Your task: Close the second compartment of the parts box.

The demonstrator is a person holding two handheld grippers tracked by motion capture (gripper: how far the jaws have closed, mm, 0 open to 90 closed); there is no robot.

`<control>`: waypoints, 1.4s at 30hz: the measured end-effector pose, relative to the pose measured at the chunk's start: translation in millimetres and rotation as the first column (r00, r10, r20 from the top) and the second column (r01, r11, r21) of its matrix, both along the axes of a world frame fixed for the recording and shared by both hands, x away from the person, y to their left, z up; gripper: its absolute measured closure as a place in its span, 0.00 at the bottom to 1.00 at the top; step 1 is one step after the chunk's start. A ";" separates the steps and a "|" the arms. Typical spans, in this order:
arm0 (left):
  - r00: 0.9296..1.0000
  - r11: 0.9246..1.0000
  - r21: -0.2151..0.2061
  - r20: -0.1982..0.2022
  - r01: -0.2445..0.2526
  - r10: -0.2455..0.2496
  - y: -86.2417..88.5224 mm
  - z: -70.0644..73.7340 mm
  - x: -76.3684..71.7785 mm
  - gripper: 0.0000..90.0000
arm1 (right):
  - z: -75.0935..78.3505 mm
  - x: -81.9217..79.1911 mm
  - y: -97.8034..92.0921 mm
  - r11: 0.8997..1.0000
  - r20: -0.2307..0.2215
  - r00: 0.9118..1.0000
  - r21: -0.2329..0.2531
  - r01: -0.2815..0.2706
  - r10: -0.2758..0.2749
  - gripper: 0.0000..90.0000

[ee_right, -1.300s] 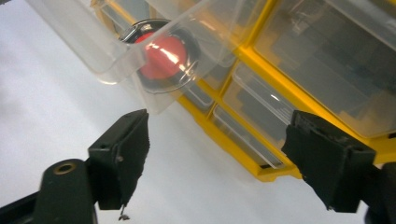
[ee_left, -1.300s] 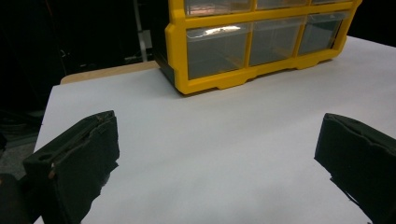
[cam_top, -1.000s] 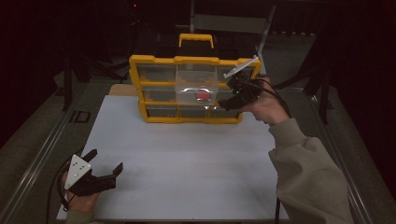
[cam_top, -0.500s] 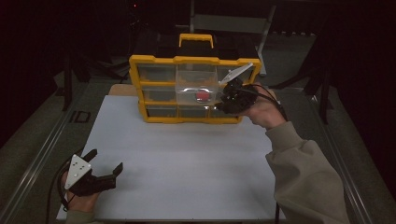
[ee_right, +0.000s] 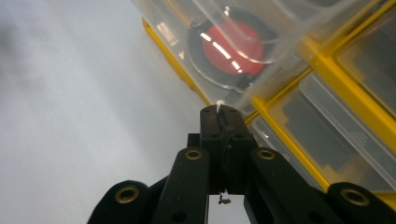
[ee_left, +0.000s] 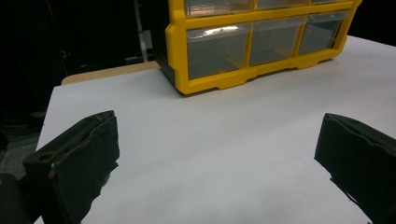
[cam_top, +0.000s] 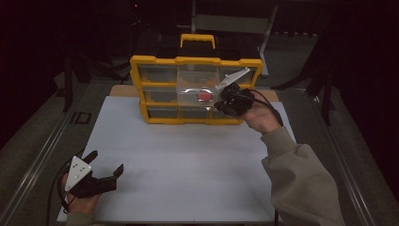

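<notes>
Two grippers are at work, and they stand well apart. At the left, the left gripper (cam_top: 101, 176) rests low over the white mat (cam_top: 188, 160), its jaws spread wide with nothing between them; in the left gripper view only bare mat lies in the gap, and the yellow organizer (cam_top: 195, 89) stands far ahead of the jaw tips. It has not moved in the last second. In the middle, the clear drawer (cam_top: 197, 90) of the middle row is drawn out of the organizer, and a round red and black part (cam_top: 203, 97) lies inside it, just beyond the tips of the other jaws. At the right, the right gripper (cam_top: 225, 100) has its jaws pressed together, pinching the front edge of the clear drawer; in the right gripper view the closed tips (ee_right: 219, 114) meet the clear lip, with the red part above them. Compared with a second ago, this hand has shifted a little toward the left and the drawer seems slightly further out. I judge that the drawer is being pulled open, so the part inside should soon be reachable.
</notes>
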State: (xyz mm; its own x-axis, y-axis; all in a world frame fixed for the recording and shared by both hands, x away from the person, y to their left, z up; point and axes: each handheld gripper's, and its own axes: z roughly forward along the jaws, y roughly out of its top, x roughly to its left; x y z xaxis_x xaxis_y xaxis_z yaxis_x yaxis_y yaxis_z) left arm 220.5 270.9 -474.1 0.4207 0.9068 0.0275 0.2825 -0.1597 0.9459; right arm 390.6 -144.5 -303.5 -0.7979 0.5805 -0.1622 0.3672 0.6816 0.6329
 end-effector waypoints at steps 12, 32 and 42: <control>1.000 1.000 -0.002 -0.001 0.000 0.000 0.1 0.0 -0.2 0.00 | -12.7 -0.9 12.7 1.000 -0.008 1.000 0.009 -0.019 0.019 0.99; 1.000 1.000 -0.001 -0.003 0.001 -0.001 0.3 -0.3 0.0 0.00 | -30.3 1.2 32.3 0.999 0.024 0.999 0.013 -0.031 0.031 0.99; 1.000 1.000 -0.002 -0.004 0.001 -0.001 0.0 -0.5 0.2 0.00 | -33.3 4.0 34.7 0.999 0.039 0.999 0.030 -0.021 0.020 0.99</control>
